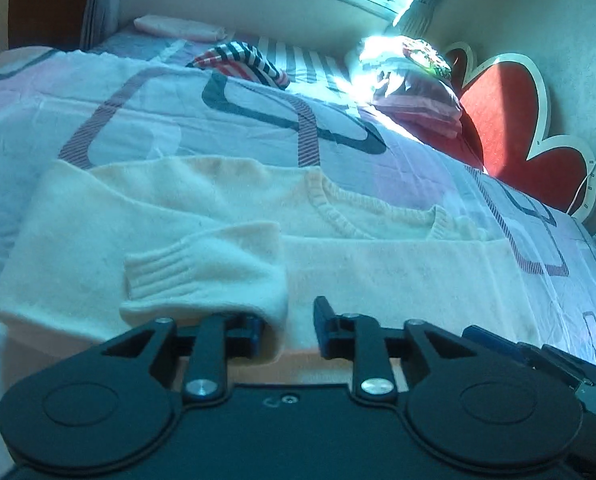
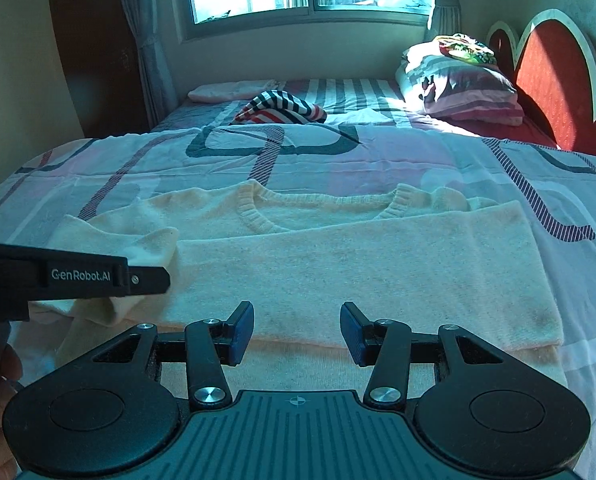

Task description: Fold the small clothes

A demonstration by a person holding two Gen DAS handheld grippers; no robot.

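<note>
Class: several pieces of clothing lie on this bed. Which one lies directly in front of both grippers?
The cream knitted sweater, spread flat with a sleeve folded across it. The striped red, white and navy garment and the pale pink folded one lie far off by the window.

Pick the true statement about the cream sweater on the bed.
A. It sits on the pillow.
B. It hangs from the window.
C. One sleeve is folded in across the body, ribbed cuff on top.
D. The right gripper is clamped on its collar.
C: in the left wrist view the sleeve lies over the cream sweater, ribbed cuff showing.

A cream knitted sweater [image 2: 338, 272] lies flat on the bed, both sleeves folded across its front.
</note>
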